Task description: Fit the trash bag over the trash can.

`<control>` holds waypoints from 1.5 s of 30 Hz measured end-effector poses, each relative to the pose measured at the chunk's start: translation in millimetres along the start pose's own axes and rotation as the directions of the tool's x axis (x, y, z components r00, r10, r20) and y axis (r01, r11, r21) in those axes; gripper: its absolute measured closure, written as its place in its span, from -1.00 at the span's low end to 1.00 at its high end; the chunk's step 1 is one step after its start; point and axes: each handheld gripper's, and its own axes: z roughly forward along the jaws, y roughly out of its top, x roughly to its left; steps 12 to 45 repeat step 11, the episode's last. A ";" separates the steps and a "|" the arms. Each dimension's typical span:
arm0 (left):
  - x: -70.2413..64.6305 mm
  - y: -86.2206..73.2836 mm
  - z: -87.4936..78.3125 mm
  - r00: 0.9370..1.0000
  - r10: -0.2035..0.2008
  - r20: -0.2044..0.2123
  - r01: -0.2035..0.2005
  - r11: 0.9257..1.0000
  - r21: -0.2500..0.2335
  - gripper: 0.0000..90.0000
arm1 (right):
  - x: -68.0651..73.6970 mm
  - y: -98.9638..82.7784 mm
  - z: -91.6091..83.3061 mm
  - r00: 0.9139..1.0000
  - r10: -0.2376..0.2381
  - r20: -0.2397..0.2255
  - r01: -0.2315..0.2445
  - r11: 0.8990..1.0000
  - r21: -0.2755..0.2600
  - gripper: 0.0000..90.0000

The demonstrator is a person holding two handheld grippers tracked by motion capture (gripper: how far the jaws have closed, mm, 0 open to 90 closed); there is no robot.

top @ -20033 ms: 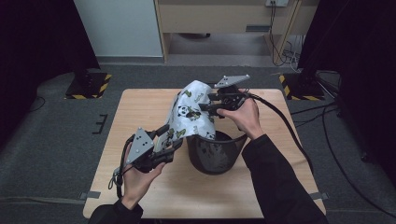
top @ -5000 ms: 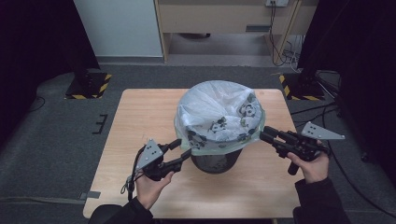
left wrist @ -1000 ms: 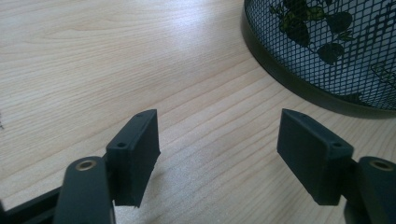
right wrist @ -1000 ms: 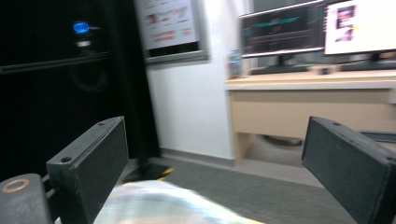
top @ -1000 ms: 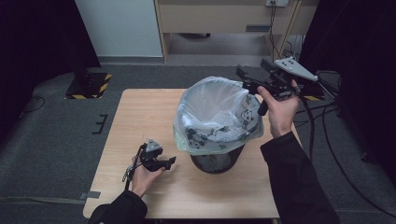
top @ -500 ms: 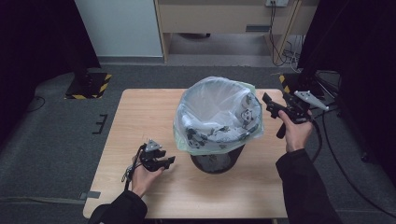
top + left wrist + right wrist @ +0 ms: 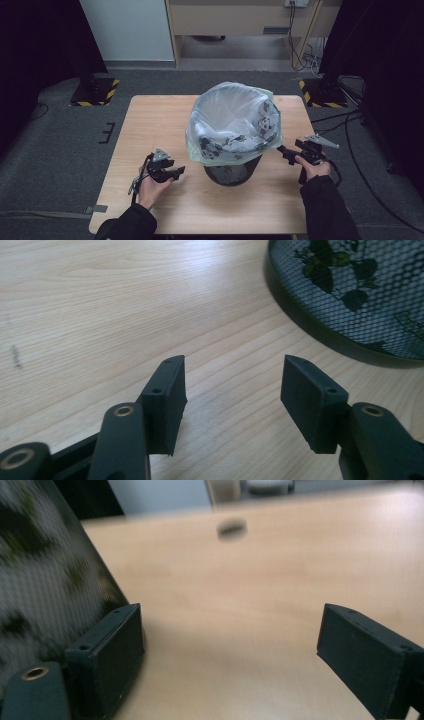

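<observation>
A black mesh bin point(image 7: 232, 172) stands mid-table, lined with a clear bag point(image 7: 232, 122) printed with pandas; the bag's edge is folded down over the rim. My left gripper point(image 7: 179, 172) lies low on the table point(image 7: 150, 125) left of the bin, apart from it. Its jaws have just been opening, with bare wood between them point(image 7: 232, 385), and the bin's base point(image 7: 350, 305) curves past at the upper right. My right gripper point(image 7: 282, 151) points at the bin from the right, open and holding nothing point(image 7: 230, 645), with the mesh wall point(image 7: 45, 570) close beside one jaw.
Bare wood lies left of and in front of the bin. A small dark mark point(image 7: 231, 529) sits farther along the tabletop. Cables point(image 7: 350, 125) run over the grey floor at the right, and a hazard-striped stand base point(image 7: 95, 92) sits at the back left.
My right hand has come down from beside the bag's upper rim to table level right of the bin. The left hand has stayed put.
</observation>
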 end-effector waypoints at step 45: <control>30.9 -5.9 -3.7 0.998 -0.020 -0.064 0.022 1.000 0.023 -0.46 | -38.9 -30.3 3.7 0.987 -0.132 0.089 0.109 0.968 0.227 -0.75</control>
